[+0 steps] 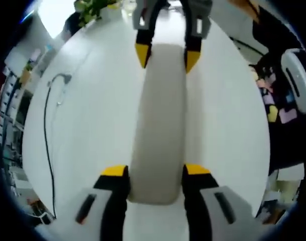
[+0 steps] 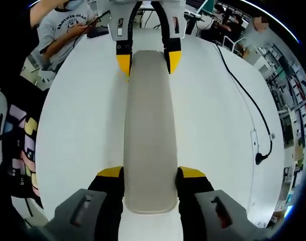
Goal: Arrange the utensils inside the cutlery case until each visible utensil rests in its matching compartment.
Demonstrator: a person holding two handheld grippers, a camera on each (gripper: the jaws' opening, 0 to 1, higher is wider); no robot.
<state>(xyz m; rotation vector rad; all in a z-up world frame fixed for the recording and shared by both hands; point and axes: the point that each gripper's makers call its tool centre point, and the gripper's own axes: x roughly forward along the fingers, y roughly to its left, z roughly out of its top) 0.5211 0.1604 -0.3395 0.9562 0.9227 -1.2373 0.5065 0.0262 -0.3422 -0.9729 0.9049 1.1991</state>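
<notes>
Beige and closed, the cutlery case [image 1: 158, 125] lay flat on the white table [image 1: 93, 125], its long axis running between my two tools: left tool [image 1: 156, 173] clamped one end, right tool [image 2: 150, 175] the other.

Table [image 2: 83, 125] open both sides of case [image 2: 147, 130]; cable [image 2: 248, 100] near edge
</notes>
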